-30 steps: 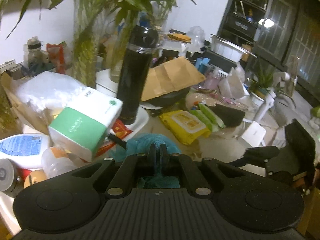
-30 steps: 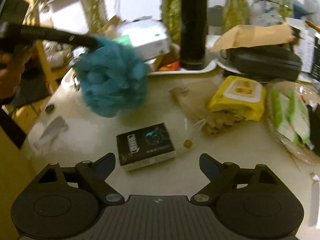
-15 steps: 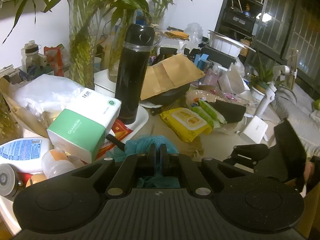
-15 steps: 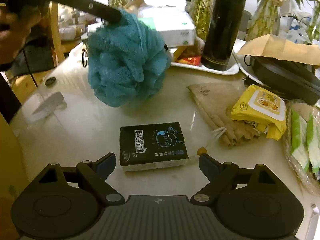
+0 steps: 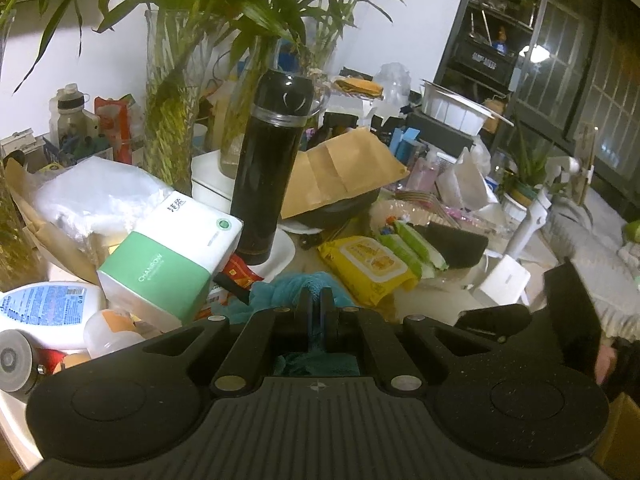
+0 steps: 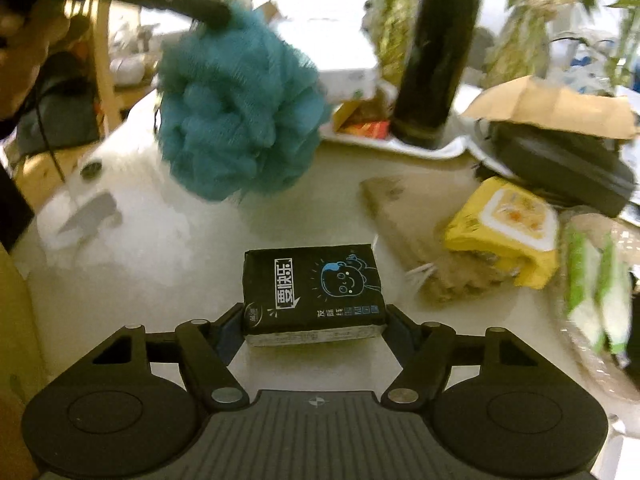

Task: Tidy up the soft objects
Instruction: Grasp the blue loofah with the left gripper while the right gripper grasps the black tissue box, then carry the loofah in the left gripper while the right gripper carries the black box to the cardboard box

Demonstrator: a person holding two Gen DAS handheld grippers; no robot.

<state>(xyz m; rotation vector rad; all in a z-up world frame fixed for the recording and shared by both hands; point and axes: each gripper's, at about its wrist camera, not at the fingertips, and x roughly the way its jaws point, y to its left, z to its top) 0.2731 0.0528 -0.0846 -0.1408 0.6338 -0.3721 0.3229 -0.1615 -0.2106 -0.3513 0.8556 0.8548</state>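
My left gripper is shut on a teal mesh bath pouf and holds it in the air; in the right wrist view the pouf hangs from the left gripper's fingers above the table's left part. A black tissue pack lies flat on the white table. My right gripper is open, its jaws on either side of the pack's near end, at its edges. A yellow wipes pack and green packs lie to the right.
A black thermos stands on a white tray at the back, with a green-white tissue box, plant vases, a brown envelope over a black case, lotion bottles. A brown cloth lies right of the black pack.
My right gripper has moved forward until its open jaws flank the black tissue pack. My left gripper has lifted the teal pouf higher off the table.
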